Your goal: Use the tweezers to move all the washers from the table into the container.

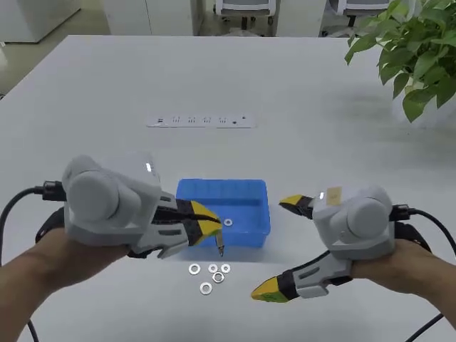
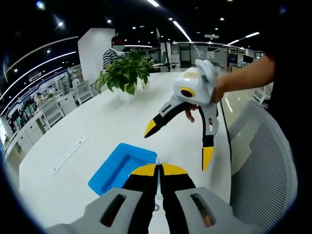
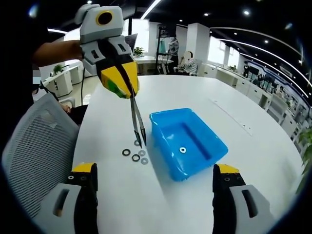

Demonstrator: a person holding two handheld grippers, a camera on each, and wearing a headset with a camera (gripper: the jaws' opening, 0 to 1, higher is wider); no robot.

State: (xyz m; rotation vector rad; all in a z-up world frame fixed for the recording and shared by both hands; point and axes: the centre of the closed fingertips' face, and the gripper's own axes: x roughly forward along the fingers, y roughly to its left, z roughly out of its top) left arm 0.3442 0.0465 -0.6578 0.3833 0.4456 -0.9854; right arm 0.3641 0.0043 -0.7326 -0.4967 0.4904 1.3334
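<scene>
Item: small flat silver metal ring washers, a loose cluster of about five on the white tabletop, just in front of the shallow blue rectangular plastic container; one further washer lies on the container's floor. Tool: slim steel tweezers, clamped by their upper end in the yellow-tipped left tongs, which are closed together on them; the tweezer tips hang just above the cluster, near the container's front wall. The right tongs stand wide apart and carry nothing, to the right of the container. Handling, as judged: the washers are light, rigid, thin and smooth, lying flat, so liable to skid or flip; they are best taken singly across the ring's band, one tip through the hole and one outside, starting with a washer clear of its neighbours. The tweezers look springy and may twist in the grip. Hard to make out: some washers touch or overlap, so the count is unsure; whether the tips hold anything cannot be told; the tweezers' upper end is hidden between the pads.
</scene>
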